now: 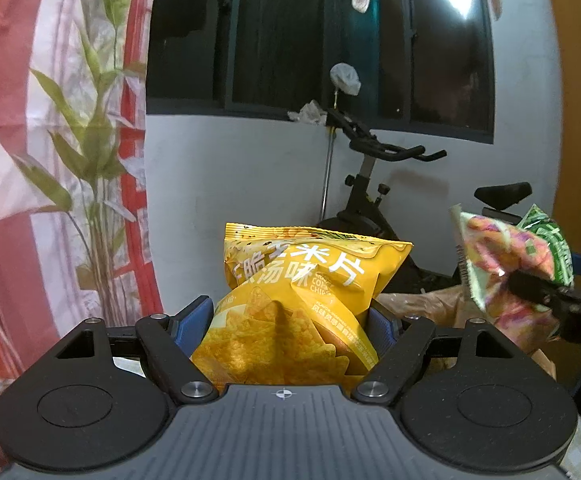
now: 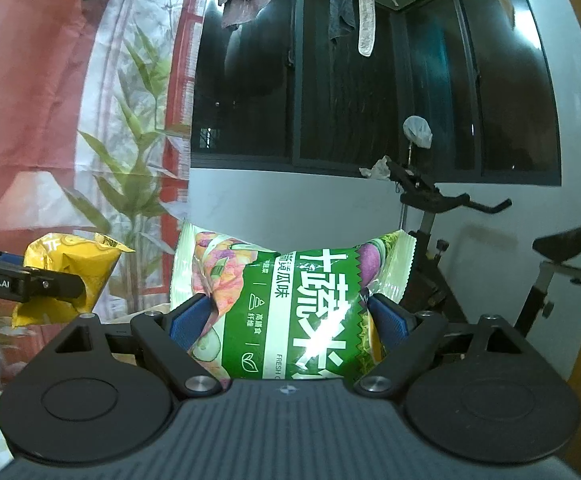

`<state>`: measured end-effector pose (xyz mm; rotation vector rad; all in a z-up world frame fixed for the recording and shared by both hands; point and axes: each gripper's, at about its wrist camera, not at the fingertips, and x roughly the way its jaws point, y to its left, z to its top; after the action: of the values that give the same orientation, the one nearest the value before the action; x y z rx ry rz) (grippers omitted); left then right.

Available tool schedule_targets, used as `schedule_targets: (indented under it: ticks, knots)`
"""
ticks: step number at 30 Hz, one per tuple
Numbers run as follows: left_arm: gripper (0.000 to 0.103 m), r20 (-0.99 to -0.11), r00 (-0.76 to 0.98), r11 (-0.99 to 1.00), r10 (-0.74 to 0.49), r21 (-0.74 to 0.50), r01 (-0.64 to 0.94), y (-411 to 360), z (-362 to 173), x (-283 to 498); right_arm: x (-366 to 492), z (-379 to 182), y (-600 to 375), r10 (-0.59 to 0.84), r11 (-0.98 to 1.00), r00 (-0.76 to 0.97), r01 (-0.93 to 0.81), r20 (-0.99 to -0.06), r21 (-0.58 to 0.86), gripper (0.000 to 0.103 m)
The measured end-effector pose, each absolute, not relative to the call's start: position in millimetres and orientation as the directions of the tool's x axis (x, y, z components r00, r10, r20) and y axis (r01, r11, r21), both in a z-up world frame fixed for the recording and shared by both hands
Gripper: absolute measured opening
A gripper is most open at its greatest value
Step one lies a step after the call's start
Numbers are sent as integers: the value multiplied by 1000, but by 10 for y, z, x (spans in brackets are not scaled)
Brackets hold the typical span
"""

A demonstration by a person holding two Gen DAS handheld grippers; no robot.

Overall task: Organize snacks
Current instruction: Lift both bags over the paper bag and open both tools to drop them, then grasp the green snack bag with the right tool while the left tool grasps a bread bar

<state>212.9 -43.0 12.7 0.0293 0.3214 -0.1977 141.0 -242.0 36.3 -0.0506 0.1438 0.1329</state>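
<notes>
Item 1: left gripper (image 1: 290,316), black frame with blue pads. Its jaws are clamped on a puffy yellow foil bag of corn chips (image 1: 302,300) with white lettering. The blue pads press into both flanks of the bag near its lower half. The bag stands roughly upright between them, raised in the air, its sealed top edge pointing up and slightly right. In the right wrist view the same bag (image 2: 70,272) shows at the left edge, pinched by the left gripper (image 2: 58,288).

Item 2: right gripper (image 2: 290,320), same build. Its jaws are clamped on a green and white plastic snack bag (image 2: 286,300) printed with vegetables and white lettering. The bag lies crosswise, its crimped ends reaching out to either side past the pads, its middle squeezed inward. It too is raised clear of any surface. In the left wrist view this bag (image 1: 510,256) shows at the right edge, held by the right gripper (image 1: 538,292).

Item 3: the two bags are apart, side by side, yellow to the left of green.

Item 4: background. A red and white curtain with a green bamboo print (image 1: 70,152) on the left. A dark window (image 1: 310,40) with laundry hanging above. A pale wall beneath it. A black exercise bike (image 2: 470,240) against the wall.
</notes>
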Motion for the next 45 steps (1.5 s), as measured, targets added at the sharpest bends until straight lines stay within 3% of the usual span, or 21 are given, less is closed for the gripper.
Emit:
schedule_targets:
  ticks: [4,10,17,24,45]
  knots:
    - [82,-373,907,979,-196,-14,206,-515,38,2439,1795,285,-2394,110,990,976,-124,-189,-65,87]
    - [86,-433,882,977,-187,11,212,-586,-128,2672,2192,42,-2284,140,976,919,-191,-370,-103,88]
    - [90,-453,866,973,-212,-11,232,-558,-163,2736,2287,-17,-2257,180,969,875,-238,-449,-74,96]
    - [90,-448,865,972,-228,-56,227,-468,-67,2671,2153,139,-2438,222,973,887,-227,-405,36,99]
    - [90,-406,896,984,-178,-47,174,70,266,1773,1204,434,-2313,275,961,902,-267,-333,72,99]
